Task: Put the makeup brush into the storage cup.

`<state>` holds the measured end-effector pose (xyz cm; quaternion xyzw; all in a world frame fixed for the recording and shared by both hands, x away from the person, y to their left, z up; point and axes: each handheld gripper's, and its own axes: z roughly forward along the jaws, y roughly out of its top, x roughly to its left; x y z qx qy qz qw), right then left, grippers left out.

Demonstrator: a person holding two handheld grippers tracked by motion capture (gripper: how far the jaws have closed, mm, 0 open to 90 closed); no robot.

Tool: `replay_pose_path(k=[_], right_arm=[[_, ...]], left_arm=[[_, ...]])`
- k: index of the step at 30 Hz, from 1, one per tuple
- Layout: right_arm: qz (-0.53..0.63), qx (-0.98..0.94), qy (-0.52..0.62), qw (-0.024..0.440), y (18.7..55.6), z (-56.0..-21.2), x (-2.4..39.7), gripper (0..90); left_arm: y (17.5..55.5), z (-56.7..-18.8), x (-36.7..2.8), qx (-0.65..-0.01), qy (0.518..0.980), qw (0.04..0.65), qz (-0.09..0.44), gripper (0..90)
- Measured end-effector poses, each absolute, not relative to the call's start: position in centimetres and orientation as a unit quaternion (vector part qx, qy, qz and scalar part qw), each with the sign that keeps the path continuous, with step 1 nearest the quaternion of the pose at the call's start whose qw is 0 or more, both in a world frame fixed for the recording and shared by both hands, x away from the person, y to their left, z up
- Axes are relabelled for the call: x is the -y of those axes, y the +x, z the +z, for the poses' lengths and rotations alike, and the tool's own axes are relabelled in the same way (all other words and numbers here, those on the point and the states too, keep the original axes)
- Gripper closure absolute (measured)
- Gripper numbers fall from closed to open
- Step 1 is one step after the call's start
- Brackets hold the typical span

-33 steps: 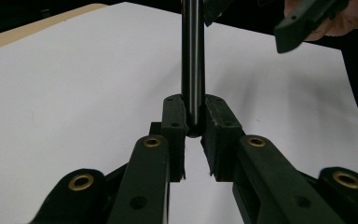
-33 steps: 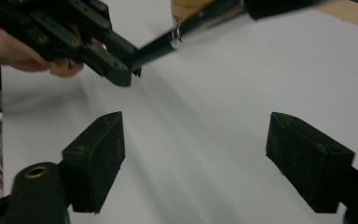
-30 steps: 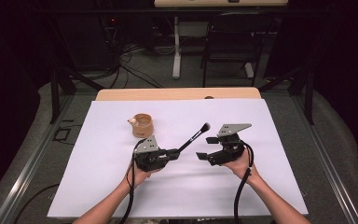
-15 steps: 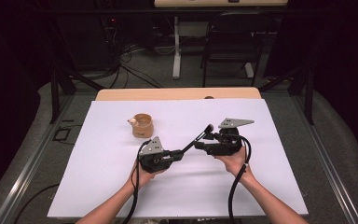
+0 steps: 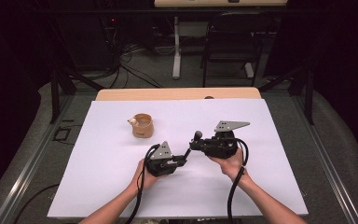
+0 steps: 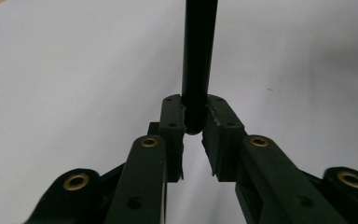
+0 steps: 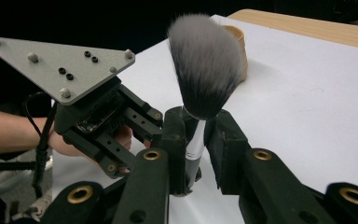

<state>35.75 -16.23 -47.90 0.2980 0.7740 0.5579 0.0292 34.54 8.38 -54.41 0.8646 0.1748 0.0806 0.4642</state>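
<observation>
R gripper (image 7: 193, 140) is clamping the brush (image 7: 205, 65) at its silver ferrule, jaws having just been closing onto it, bristles sticking up past the pads. L gripper (image 6: 193, 123) is pinching the black handle end, jaws nearly together w/ the rounded butt sitting between the pads. In the high view the brush (image 5: 192, 144) is bridging both grippers, L (image 5: 179, 160) and R (image 5: 196, 145), above the white table (image 5: 98, 186), mid-front.

Step, imo: handover, L to R. Both are gripping now, so next is prob L letting go and backing off along the handle w/o dragging it; R needs a firm hold since the ferrule is slick.

Brush: black slim handle, silver ferrule, fluffy dome head, dark at base fading to grey-white tips. Tan cup (image 5: 142, 126) is sitting well apart, back-left — likely the destination.
</observation>
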Motion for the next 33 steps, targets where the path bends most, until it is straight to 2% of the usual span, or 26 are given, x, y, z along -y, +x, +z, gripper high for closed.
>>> replay_pose_path(k=[3,7,14,25,29,33], right_arm=[[0.555,-0.777,0.296,0.031,35.7,-47.9,16.2,77.3],[0.539,-0.792,0.281,0.060,35.4,-47.5,16.1,77.3],[0.524,-0.804,0.269,0.079,35.3,-47.2,16.1,77.3],[0.507,-0.817,0.257,0.093,35.2,-46.7,15.8,77.3],[0.495,-0.827,0.250,0.095,35.2,-46.7,15.3,77.3],[0.490,-0.830,0.246,0.096,35.4,-46.3,14.9,77.3]], left_arm=[[34.5,-54.5,-8.2,-0.172,0.870,0.456,0.078,60.0],[34.5,-54.4,-8.2,-0.182,0.871,0.450,0.075,40.5],[34.6,-53.9,-8.6,-0.194,0.861,0.463,0.082,18.1],[34.4,-53.3,-9.4,-0.203,0.828,0.514,0.098,8.1],[34.3,-53.3,-9.3,-0.207,0.817,0.529,0.100,1.9],[34.1,-53.3,-8.9,-0.209,0.810,0.537,0.111,0.4]])
